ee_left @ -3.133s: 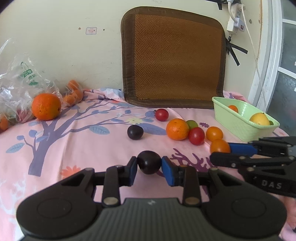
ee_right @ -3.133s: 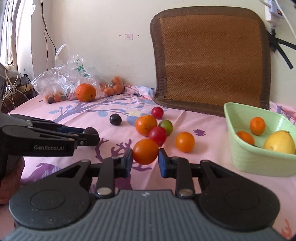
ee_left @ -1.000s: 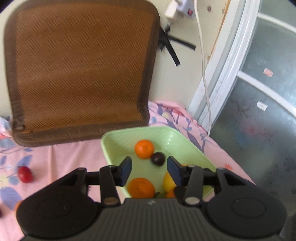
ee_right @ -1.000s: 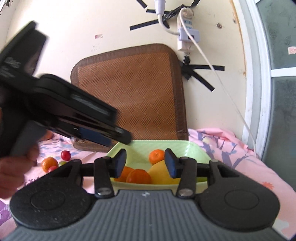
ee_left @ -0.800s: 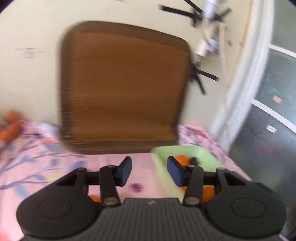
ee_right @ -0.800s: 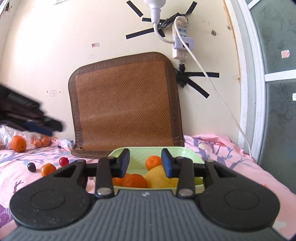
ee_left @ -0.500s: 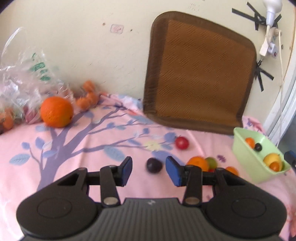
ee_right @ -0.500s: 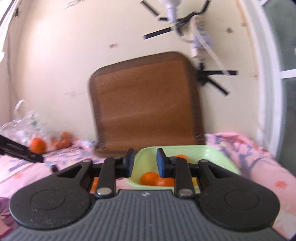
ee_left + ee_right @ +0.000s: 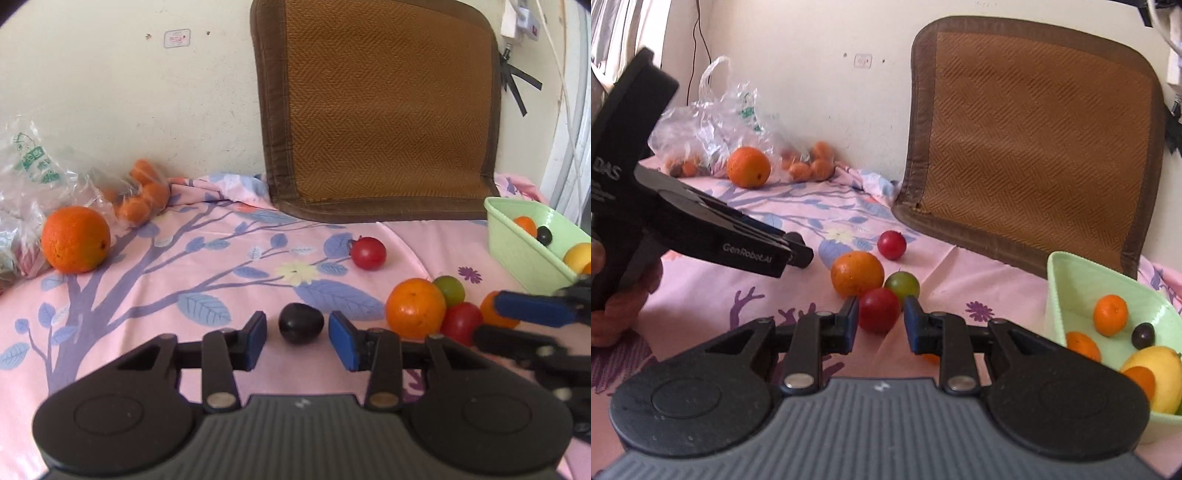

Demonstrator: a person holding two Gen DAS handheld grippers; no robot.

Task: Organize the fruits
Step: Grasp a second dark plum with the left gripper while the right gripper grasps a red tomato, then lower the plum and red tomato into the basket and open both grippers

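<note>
My left gripper (image 9: 297, 336) is open around a dark plum (image 9: 301, 322) that lies on the pink cloth, with gaps on both sides. My right gripper (image 9: 880, 320) is open around a red tomato (image 9: 878, 309), its left pad close to it. Beside the tomato lie an orange (image 9: 857, 273), a green fruit (image 9: 902, 283) and a second red tomato (image 9: 891, 244). A small orange fruit (image 9: 488, 308) shows behind the right gripper's finger in the left wrist view. The green basket (image 9: 1071, 275) at the right holds small oranges, a dark plum and a lemon.
A brown woven mat (image 9: 384, 110) leans on the wall at the back. A large orange (image 9: 75, 239) and a clear plastic bag (image 9: 709, 136) with small fruit lie at the back left. The left gripper's body (image 9: 665, 221) crosses the right wrist view.
Both grippers have left the basket, where the plum and orange now lie, and come back low over the cloth. The left now brackets the second plum, the right the red tomato.
</note>
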